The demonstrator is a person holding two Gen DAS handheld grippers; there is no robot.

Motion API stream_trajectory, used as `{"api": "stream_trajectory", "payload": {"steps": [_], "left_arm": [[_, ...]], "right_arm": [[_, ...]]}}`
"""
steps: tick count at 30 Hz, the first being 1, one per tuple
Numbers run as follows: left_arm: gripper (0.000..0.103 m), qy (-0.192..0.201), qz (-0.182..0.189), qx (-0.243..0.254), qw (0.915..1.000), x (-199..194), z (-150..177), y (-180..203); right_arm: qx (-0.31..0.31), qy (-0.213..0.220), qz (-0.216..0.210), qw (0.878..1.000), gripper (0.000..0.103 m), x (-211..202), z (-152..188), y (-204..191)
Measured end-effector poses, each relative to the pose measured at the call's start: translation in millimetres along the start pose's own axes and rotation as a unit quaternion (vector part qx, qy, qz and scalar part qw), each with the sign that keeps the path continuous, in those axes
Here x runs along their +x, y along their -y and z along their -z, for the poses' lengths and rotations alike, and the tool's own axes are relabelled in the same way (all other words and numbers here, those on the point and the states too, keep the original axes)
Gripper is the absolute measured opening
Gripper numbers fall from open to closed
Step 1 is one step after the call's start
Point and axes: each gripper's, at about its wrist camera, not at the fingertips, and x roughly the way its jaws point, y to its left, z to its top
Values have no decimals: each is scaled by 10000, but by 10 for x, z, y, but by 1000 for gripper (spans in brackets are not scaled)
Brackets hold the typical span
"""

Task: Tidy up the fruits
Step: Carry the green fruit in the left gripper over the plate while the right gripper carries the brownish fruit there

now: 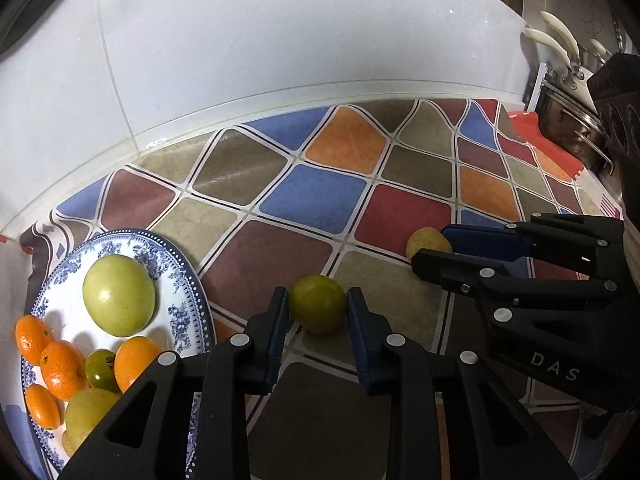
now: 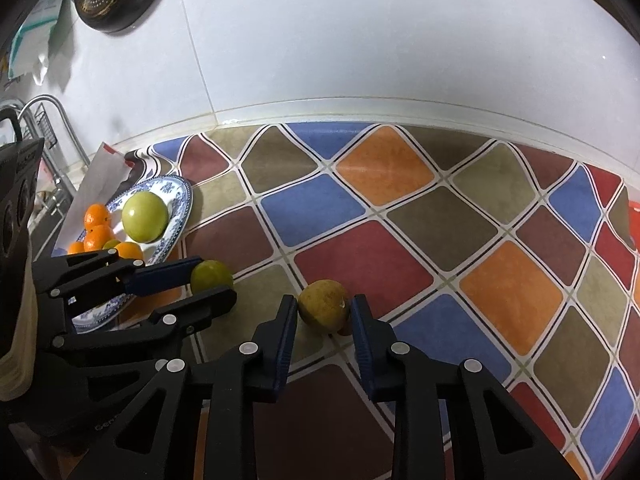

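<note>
Left tool is gripping a green fruit on the patterned surface beside the plate; right tool is clenching a yellowish fruit nearby.

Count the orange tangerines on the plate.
4, clustered at the plate's near-left rim: tangerine one, two, three, four. More may hide behind the left gripper.

hidden: my left gripper covered part of the plate | cut off: plate's lower rim | unclear: small reddish thing behind yellow fruit
</note>
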Motion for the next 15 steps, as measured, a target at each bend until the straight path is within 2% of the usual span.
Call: {"api": "stream_trajectory", "payload": {"steps": [8, 15], "left_arm": [[30, 127, -75, -21, 9999, -180, 54, 4], [30, 335, -149, -125, 9993, -485, 135, 10]], "right_arm": [[-42, 99, 43, 9999, 28, -113, 38, -41], [-34, 312, 44, 9995, 28, -348, 48, -109]]}}
